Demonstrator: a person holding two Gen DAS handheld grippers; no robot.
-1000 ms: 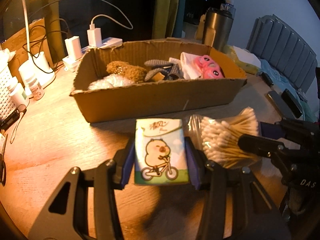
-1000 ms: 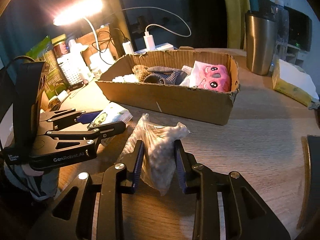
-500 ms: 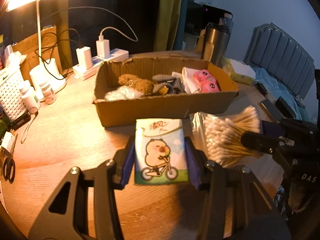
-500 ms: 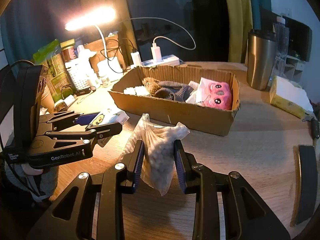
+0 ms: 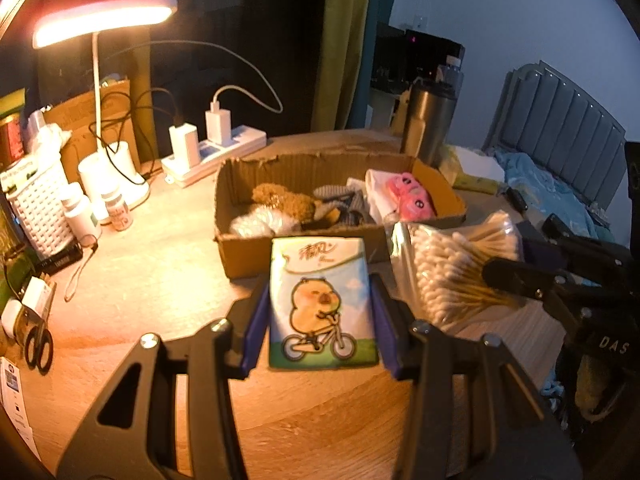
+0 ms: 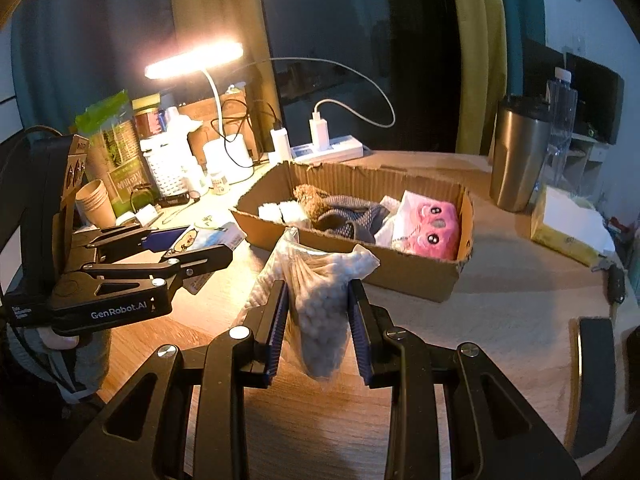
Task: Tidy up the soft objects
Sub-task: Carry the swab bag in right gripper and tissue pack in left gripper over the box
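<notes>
My left gripper (image 5: 320, 320) is shut on a tissue pack (image 5: 322, 300) printed with a cartoon animal on a bicycle, held above the table in front of a cardboard box (image 5: 304, 252). My right gripper (image 6: 318, 312) is shut on a clear bag of cotton swabs (image 6: 320, 300), also lifted, just right of the tissue pack. The bag also shows in the left wrist view (image 5: 460, 272), and the left gripper (image 6: 192, 248) in the right wrist view. The box (image 6: 400, 276) holds a brown plush (image 6: 308, 200), grey fabric (image 6: 348, 216), a pink plush (image 6: 434, 228) and white wrapped items (image 6: 280, 212).
A lit desk lamp (image 5: 104, 24), power strip with chargers (image 5: 216, 148), white basket (image 5: 40, 204), small bottles (image 5: 80, 216) and scissors (image 5: 38, 348) crowd the left. A steel tumbler (image 6: 518, 160) and a yellow tissue box (image 6: 568, 228) stand at the right. A dark flat object (image 6: 592, 384) lies near right.
Both grippers have risen and drawn back from the box with their loads still held; the box looks smaller and farther, and the lamp has come into view.
</notes>
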